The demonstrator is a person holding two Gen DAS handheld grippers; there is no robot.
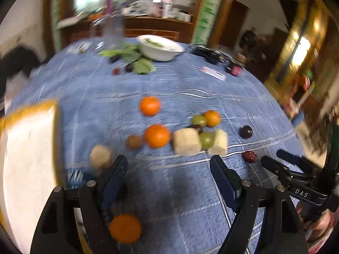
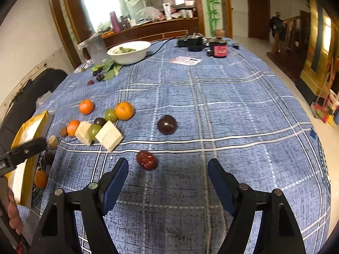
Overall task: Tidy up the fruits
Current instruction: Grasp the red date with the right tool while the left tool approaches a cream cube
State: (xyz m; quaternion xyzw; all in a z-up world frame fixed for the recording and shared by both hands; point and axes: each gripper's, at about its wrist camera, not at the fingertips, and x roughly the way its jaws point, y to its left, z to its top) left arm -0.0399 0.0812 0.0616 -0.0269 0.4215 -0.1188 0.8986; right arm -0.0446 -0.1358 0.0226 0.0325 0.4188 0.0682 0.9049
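Note:
Fruits lie on a blue plaid tablecloth (image 2: 233,110). In the right wrist view a red date (image 2: 146,160) sits just ahead of my open, empty right gripper (image 2: 168,166), and a dark plum (image 2: 167,124) lies farther on. To the left are oranges (image 2: 124,110), green fruits (image 2: 110,115) and pale wooden blocks (image 2: 109,135). In the blurred left wrist view my left gripper (image 1: 169,164) is open and empty, with an orange (image 1: 125,228) low beside its left finger. An orange (image 1: 157,135), blocks (image 1: 186,141) and the date (image 1: 250,156) lie ahead. The right gripper (image 1: 281,163) shows at right.
A yellow-edged white box (image 1: 27,144) stands at the table's left, also in the right wrist view (image 2: 27,131). A white bowl (image 2: 129,51), green leaves (image 2: 110,67), small dark fruits, a clear container (image 2: 96,48), a paper (image 2: 186,60) and dark jars (image 2: 219,49) sit at the far end.

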